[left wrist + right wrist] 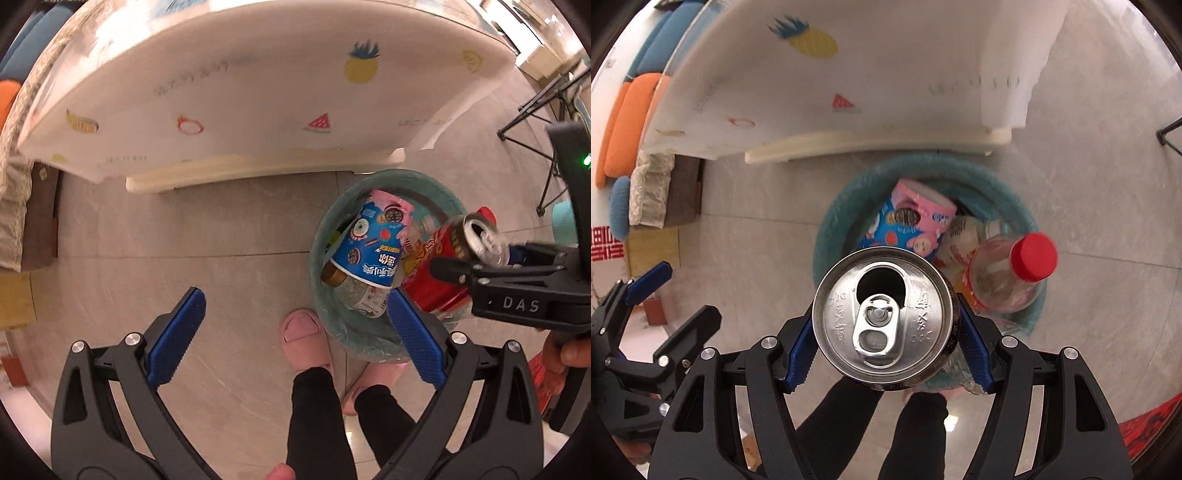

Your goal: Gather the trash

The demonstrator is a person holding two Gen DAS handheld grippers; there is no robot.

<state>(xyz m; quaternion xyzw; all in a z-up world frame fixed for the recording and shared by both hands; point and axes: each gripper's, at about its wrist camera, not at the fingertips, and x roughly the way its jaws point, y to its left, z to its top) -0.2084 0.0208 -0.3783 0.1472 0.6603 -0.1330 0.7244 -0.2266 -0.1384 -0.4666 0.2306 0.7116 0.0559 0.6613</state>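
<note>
My right gripper (886, 332) is shut on an opened red drink can (882, 314), held above the near rim of a teal bin (831, 206) on the floor. The bin holds a blue and pink cup (905, 221) and a clear bottle with a red cap (1008, 277). In the left wrist view the can (443, 266) hangs over the bin (321, 229) in the right gripper (476, 266). My left gripper (295, 325) is open and empty, left of the bin and above the floor.
A white table with a fruit-print cloth (240, 96) stands just behind the bin. The person's legs and pink slippers (306, 339) are by the bin's near side. Cushions (628, 122) lie at far left, a black stand (535, 110) at right.
</note>
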